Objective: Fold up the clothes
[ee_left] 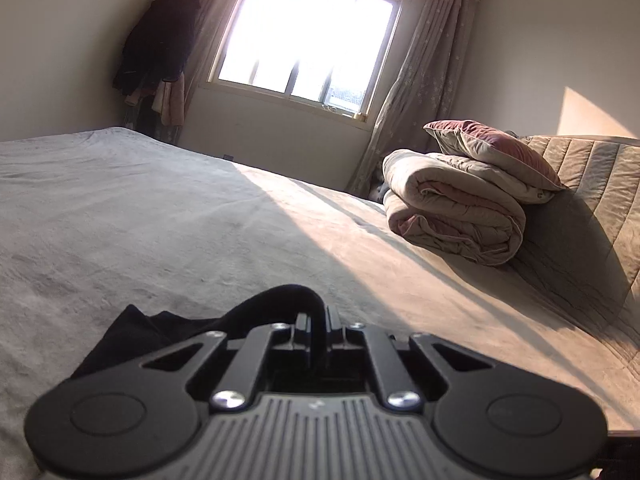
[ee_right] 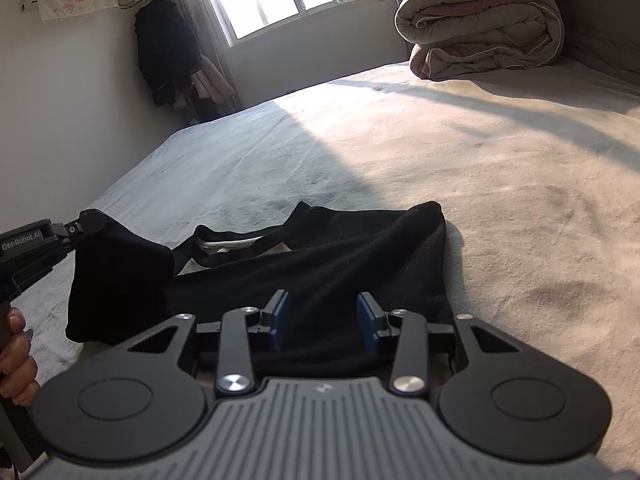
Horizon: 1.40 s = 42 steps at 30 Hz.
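The left gripper (ee_left: 318, 326) has its 2 fingers pinched together on a fold of the black garment (ee_right: 312, 264), lifting that corner a little off the bed (ee_right: 440, 152). The right gripper (ee_right: 326, 322) hangs over the near edge of the cloth with its blue-padded fingers (ee_right: 280, 320) standing apart, gripping nothing. Beyond them the garment lies rumpled and partly doubled on the bed. It looks soft, light and limp, so I judge it will sag wherever it is unsupported; a hem or corner gives the surest hold.
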### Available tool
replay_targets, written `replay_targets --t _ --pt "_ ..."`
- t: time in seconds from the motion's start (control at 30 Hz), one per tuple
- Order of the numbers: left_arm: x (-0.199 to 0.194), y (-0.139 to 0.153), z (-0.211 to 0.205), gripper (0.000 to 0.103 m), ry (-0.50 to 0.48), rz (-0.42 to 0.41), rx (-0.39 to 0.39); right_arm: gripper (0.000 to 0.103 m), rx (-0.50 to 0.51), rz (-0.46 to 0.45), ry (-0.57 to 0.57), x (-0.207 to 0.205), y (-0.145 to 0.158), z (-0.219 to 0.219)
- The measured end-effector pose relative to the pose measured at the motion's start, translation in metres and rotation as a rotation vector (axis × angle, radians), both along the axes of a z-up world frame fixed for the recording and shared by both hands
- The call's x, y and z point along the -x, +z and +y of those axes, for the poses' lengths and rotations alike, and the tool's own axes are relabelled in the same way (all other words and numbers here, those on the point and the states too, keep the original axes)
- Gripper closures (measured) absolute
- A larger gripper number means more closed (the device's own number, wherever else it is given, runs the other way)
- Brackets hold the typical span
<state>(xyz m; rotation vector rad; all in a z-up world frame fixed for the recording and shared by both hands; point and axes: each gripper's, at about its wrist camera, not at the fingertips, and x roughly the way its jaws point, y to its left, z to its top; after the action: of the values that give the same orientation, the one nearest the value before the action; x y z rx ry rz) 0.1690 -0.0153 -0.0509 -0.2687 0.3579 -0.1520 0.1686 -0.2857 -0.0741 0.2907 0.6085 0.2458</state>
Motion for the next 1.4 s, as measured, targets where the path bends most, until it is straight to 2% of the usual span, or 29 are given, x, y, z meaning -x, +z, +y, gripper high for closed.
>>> replay_targets --t 0.17,0.27,0.33,0.4,0.53,0.6,0.77,0.83,0.87,0.9,1.1,1.23,1.33,1.37,1.4 --pt "-0.007 -0.036 -0.017 0.096 -0.104 0.156 -0.034 0.061 -0.002 0.006 -0.008 0.0 -0.002 -0.004" --pt "-0.01 -0.048 -0.019 0.095 -0.159 0.25 -0.045 0.061 -0.007 0.006 -0.003 0.0 -0.001 -0.004" --pt "-0.004 -0.039 -0.012 0.088 -0.196 0.268 -0.025 0.059 -0.009 0.006 0.003 0.0 0.0 -0.003" --pt "0.002 -0.03 -0.005 0.069 -0.232 0.286 -0.005 0.059 -0.006 0.004 0.013 0.001 0.0 -0.001" --pt "0.021 -0.001 0.012 0.067 -0.286 0.293 0.031 0.059 0.015 -0.008 0.059 0.003 0.007 0.012" --pt "0.031 0.016 0.032 0.067 -0.267 0.276 0.057 0.058 0.025 -0.014 0.084 0.004 0.01 0.019" --pt "0.037 0.028 0.087 0.068 -0.103 0.24 0.066 0.053 0.077 -0.04 0.174 0.004 0.021 0.052" --pt "0.032 0.017 0.106 0.079 -0.011 0.23 0.033 0.051 0.113 -0.055 0.229 0.004 0.026 0.076" --pt "0.029 0.01 0.112 0.09 0.009 0.237 0.027 0.051 0.132 -0.064 0.258 0.003 0.029 0.089" --pt "0.024 0.001 0.12 0.096 0.026 0.261 0.038 0.051 0.152 -0.072 0.288 0.003 0.031 0.102" --pt "0.013 -0.018 0.132 0.097 0.035 0.32 0.109 0.051 0.291 -0.137 0.441 -0.009 0.032 0.182" --pt "0.008 -0.027 0.137 0.097 0.04 0.354 0.149 0.051 0.379 -0.115 0.497 -0.031 0.015 0.221" --pt "0.004 -0.035 0.141 0.097 0.044 0.38 0.178 0.051 0.463 -0.088 0.481 -0.047 0.001 0.238" --pt "0.003 -0.037 0.142 0.097 0.045 0.388 0.188 0.059 0.486 -0.083 0.474 -0.05 -0.001 0.24" --pt "0.001 -0.039 0.143 0.097 0.046 0.397 0.198 0.083 0.503 -0.082 0.47 -0.052 -0.002 0.239"
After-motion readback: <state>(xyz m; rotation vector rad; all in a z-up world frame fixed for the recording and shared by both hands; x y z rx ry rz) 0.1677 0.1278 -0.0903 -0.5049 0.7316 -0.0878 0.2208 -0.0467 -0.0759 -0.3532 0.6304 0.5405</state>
